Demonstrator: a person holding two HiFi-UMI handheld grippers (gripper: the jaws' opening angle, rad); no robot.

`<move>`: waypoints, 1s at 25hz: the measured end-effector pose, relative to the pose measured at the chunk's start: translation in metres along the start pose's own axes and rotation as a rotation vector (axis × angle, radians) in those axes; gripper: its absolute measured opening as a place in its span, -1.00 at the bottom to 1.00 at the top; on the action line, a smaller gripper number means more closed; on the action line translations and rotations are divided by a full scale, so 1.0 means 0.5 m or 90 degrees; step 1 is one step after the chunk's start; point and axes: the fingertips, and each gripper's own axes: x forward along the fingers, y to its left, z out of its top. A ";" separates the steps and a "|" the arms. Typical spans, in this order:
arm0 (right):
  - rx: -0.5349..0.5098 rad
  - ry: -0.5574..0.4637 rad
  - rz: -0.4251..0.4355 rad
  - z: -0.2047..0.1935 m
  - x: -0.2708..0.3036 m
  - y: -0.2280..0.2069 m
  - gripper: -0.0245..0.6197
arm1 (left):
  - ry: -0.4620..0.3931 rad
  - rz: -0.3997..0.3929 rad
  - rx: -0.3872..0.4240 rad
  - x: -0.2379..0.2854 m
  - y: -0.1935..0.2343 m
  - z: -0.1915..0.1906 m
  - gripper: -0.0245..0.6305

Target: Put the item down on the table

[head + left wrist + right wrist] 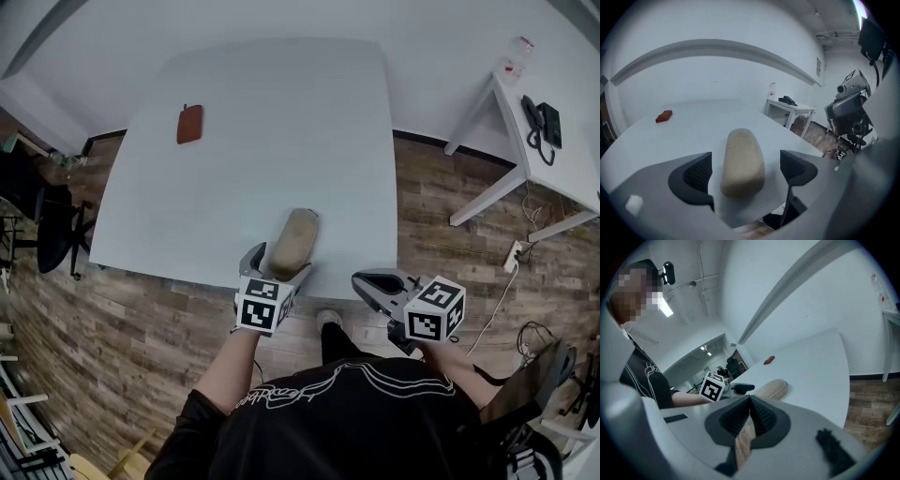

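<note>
A tan, oblong padded item [293, 240] lies on the white table [281, 141] at its front edge. My left gripper [279, 263] stands around the item's near end. In the left gripper view the item [742, 159] rests on the tabletop between the two dark pads [696, 176], with a gap on each side; the left gripper [745, 171] is open. My right gripper [367, 281] hangs off the table's front edge over the floor. Its jaws are shut with nothing between them [750, 398], and its view shows the item [771, 389] lying beyond them.
A red-brown pouch [190, 123] lies at the table's far left. A small white desk [553, 159] with a black phone [542, 122] stands at the right. A black chair [47, 230] is at the left, and a power strip [514, 253] lies on the wooden floor.
</note>
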 end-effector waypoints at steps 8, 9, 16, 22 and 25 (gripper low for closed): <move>-0.054 -0.028 0.013 -0.031 -0.073 0.150 -0.90 | -0.072 -0.047 0.001 -0.210 -0.137 0.025 0.43; -0.062 -0.031 0.015 -0.038 -0.084 0.173 -0.90 | -0.079 -0.053 0.008 -0.240 -0.159 0.026 0.43; -0.117 -0.066 0.032 -0.079 -0.171 0.344 -0.90 | -0.128 -0.148 -0.025 -0.458 -0.327 0.021 0.09; -0.128 -0.107 0.044 -0.083 -0.231 0.422 -0.90 | -0.157 -0.223 -0.002 -0.571 -0.443 0.011 -0.65; -0.140 -0.114 0.043 -0.078 -0.254 0.445 -0.90 | -0.164 -0.224 0.009 -0.591 -0.471 0.011 -0.91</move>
